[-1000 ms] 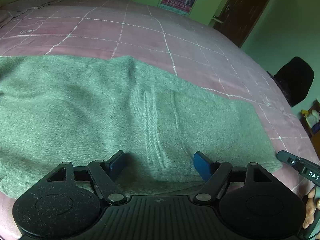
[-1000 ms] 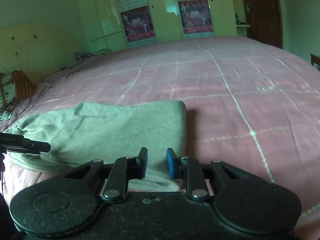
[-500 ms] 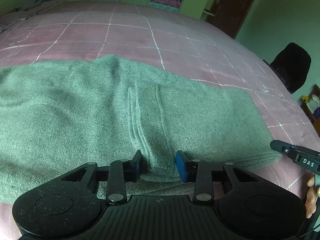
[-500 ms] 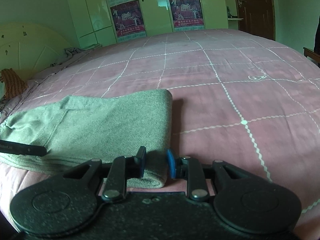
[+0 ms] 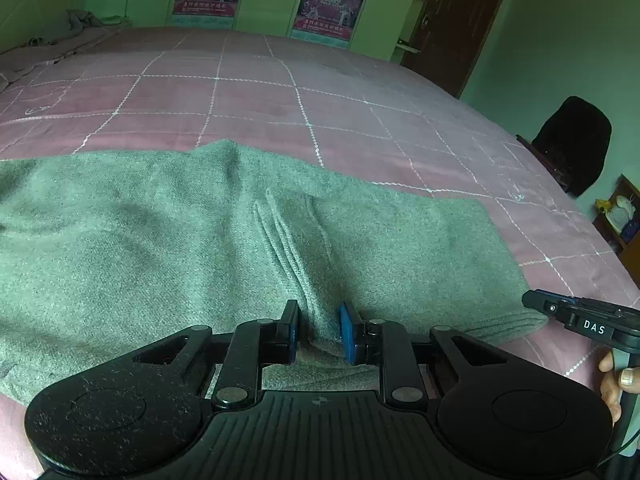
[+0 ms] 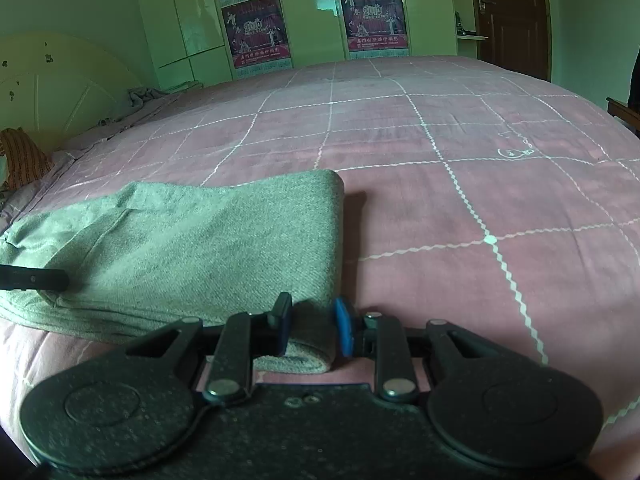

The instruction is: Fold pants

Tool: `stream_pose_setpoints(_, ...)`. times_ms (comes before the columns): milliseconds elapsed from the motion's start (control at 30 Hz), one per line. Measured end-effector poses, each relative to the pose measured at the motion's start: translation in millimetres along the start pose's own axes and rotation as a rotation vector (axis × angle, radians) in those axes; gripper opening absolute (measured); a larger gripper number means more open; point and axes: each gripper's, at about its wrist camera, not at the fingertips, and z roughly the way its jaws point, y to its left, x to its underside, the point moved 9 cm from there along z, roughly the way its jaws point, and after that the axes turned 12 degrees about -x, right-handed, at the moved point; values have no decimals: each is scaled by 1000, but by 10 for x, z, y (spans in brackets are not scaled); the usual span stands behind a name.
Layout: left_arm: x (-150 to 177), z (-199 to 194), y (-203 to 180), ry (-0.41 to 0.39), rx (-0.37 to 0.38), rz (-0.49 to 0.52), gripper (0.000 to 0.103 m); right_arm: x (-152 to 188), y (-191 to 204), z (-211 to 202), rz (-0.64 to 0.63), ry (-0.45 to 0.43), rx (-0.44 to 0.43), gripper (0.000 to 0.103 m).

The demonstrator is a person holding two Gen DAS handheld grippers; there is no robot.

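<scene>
Both of our grippers are clamped on the pants (image 5: pixel 168 248), which lie flat along the near edge of the bed (image 5: pixel 280 92). Our left gripper (image 5: pixel 319 330) has its blue pads pressed on a raised pinch of the grey-green fabric at the near hem, with ridges of cloth running away from the pinch toward the middle of the garment. Our right gripper (image 6: pixel 310 330) has its pads closed on the near right corner of the pants, where the folded layers show as a thick rounded edge just below the fingers.

From the left wrist view the pants spread wide to the left and reach to the right as far as the other gripper, whose black body marked "DAS" (image 5: pixel 588 322) sits at the fabric's right end, with a hand (image 5: pixel 614 384) wrapped round its handle. From the right wrist view the garment's right side ends in a soft rolled fold (image 6: pixel 334 200), and the tip of the left gripper (image 6: pixel 34 279) lies over the cloth at the left edge of the picture.

The bed carries a pink cover with a white stitched grid. Beyond it stand pale cupboard doors with two posters (image 6: pixel 376 16), a dark wooden door (image 5: pixel 452 24) to the right, and a curved headboard (image 6: pixel 52 76) at the far left. A dark chair (image 5: pixel 572 140) stands beside the bed on the right.
</scene>
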Motion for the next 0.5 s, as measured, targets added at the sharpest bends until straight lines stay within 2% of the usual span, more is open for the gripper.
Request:
stream_pose_setpoints(233,87,-122,27,-43,10,-41,21,-8,19,-36,-5,-29,-21,25)
stream_pose_setpoints(333,175,-20,105,-12,-10,-59,21,-66,28,-103,14,-78,-58,25)
stream_pose_setpoints(367,194,17,127,-1,-2,-71,21,-62,17,-78,16,-68,-57,25)
stream_pose_setpoints(400,197,38,145,11,8,-86,22,-29,-8,-17,16,-35,-44,25)
stream_pose_setpoints(433,173,44,167,15,9,-97,28,14,-37,36,17,-4,-31,25)
stream_pose_setpoints(467,137,29,197,5,-7,-101,37,35,-55,60,21,11,-25,25)
stream_pose_setpoints(500,104,-8,231,-10,-31,-97,39,39,-58,52,22,12,-28,25)
